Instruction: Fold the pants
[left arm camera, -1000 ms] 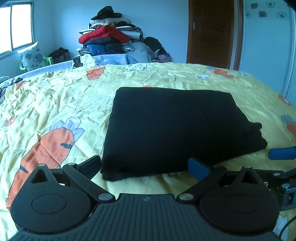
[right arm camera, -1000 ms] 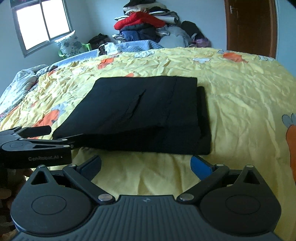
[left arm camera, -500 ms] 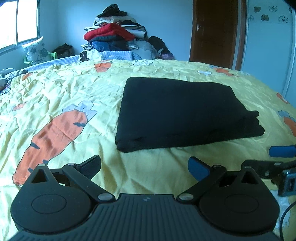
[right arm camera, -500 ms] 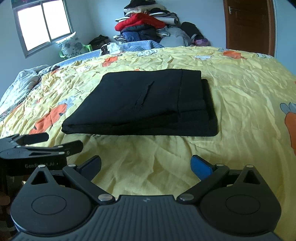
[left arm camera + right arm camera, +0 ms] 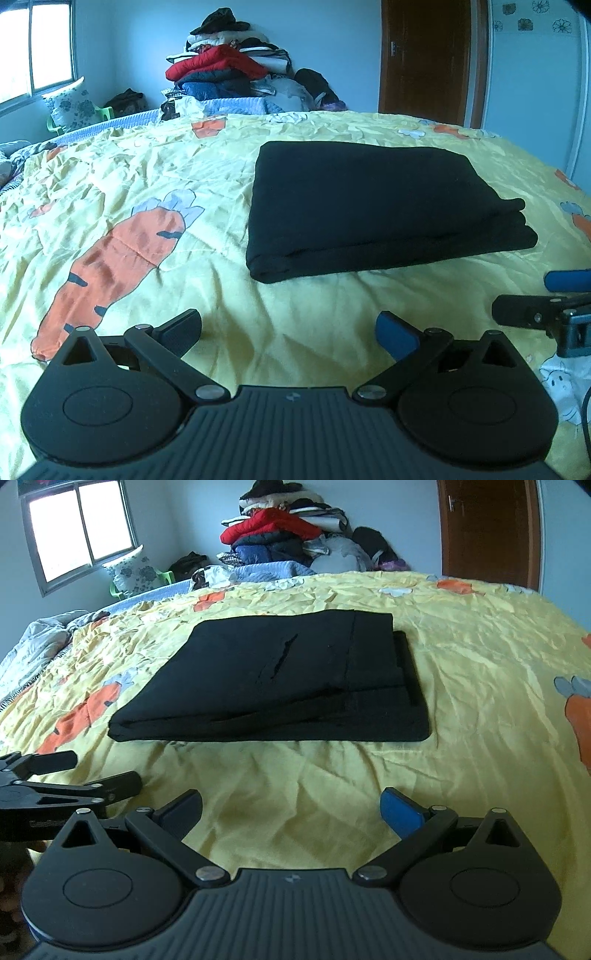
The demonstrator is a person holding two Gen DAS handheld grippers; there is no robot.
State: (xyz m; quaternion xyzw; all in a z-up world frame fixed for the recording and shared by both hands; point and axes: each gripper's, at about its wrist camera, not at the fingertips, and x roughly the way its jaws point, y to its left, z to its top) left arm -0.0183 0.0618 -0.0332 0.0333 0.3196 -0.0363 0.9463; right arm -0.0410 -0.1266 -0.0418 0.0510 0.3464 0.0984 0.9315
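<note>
Two grippers, left and right, hover open and empty just short of the pants, which lie folded flat on the bed, apparently finished.

We see black pants folded flat on yellow carrot sheet, our left gripper spread wide, empty, well short of them.

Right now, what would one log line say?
black folded pants: flat on yellow bedspread | left hand-held gripper: open, clear | right hand-held gripper: open, clear
</note>
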